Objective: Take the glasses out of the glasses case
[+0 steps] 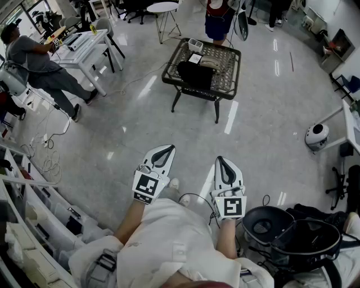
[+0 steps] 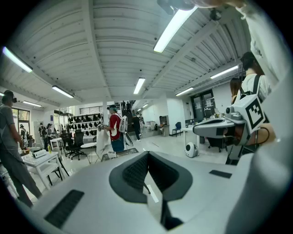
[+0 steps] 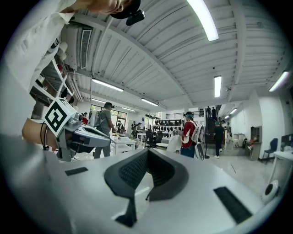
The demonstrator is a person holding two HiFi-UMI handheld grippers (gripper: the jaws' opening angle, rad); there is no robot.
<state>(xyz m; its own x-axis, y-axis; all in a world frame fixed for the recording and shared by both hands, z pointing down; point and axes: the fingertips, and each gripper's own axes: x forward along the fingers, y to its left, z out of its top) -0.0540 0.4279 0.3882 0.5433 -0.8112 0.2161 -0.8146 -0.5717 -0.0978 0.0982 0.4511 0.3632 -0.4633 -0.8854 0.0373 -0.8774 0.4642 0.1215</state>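
Observation:
A low dark wicker table (image 1: 225,84) stands a few steps ahead across the floor. On it lie a black case-like object (image 1: 196,73), a pale object (image 1: 210,59) and a small white box (image 1: 196,44); no glasses can be made out at this distance. My left gripper (image 1: 167,148) and right gripper (image 1: 220,160) are held side by side in front of my body, well short of the table, both shut and empty. The left gripper view shows its jaws (image 2: 147,153) pressed together. In the right gripper view the jaws (image 3: 147,151) are likewise together.
A person in red (image 1: 218,17) stands behind the table. Left is a white desk (image 1: 84,48) with a seated person (image 1: 39,64). Cables (image 1: 48,152) and shelving (image 1: 34,225) lie at left. Black bins (image 1: 292,233) sit at lower right, a round white device (image 1: 316,135) farther right.

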